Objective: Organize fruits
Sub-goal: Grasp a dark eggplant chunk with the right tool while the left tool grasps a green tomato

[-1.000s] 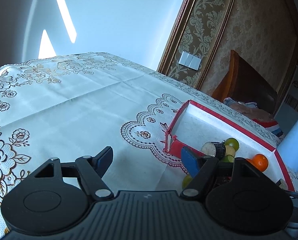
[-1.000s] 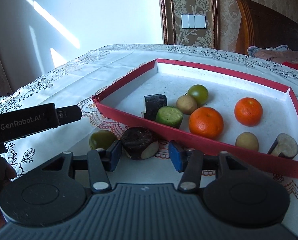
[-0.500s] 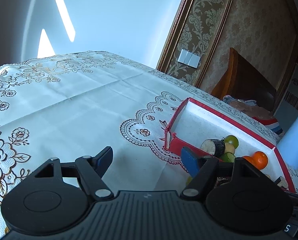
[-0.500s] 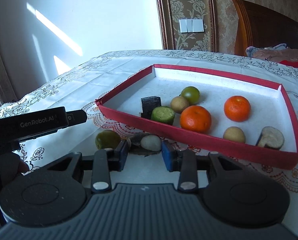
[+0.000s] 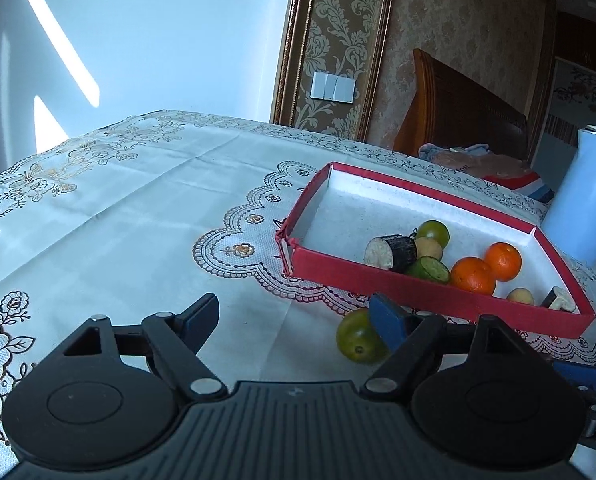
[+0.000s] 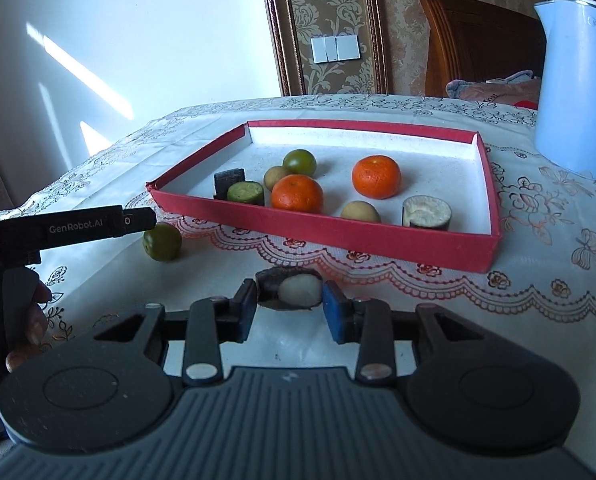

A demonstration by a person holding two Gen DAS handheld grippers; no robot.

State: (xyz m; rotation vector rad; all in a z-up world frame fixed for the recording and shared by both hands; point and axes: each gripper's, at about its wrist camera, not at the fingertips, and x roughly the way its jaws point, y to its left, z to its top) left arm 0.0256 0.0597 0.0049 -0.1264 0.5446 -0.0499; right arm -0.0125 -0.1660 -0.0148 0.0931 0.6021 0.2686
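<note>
My right gripper clamps one dark-skinned chunk; my left gripper stands open. The red tray holds two oranges, one green fruit and two tan ones. One green fruit lies outside, near left.

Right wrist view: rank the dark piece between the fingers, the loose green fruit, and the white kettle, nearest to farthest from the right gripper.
1. Dark piece: held between the right gripper fingers.
2. Green fruit: on the cloth, front left of the red tray.
3. Kettle: far right, beyond the tray.
</note>
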